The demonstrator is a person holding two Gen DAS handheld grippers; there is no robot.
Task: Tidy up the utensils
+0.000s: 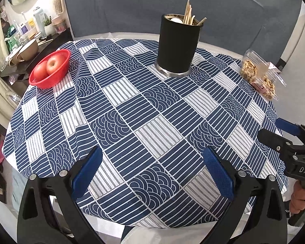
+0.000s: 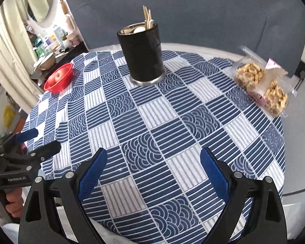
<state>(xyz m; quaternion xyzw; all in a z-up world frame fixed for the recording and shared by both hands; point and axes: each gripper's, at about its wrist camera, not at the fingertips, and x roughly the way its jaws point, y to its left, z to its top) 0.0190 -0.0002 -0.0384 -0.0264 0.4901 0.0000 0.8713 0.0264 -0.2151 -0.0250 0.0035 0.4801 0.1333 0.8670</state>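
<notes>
Left to right: red bowl of apples, ahead-left of the left gripper; black utensil holder with chopsticks upright inside, well ahead and between the wide-spread jaws; snack packet ahead-right. The right gripper is likewise wide and empty. No loose utensils show on the tablecloth. Risk: a careless reach could tip the tall holder or drag the wrinkled cloth.

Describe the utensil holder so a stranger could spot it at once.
Find the round table under the blue patterned cloth. Towards its far side stands a tall black cup with a silver base. Unlike the red bowl and snack packet, it holds wooden sticks.
</notes>
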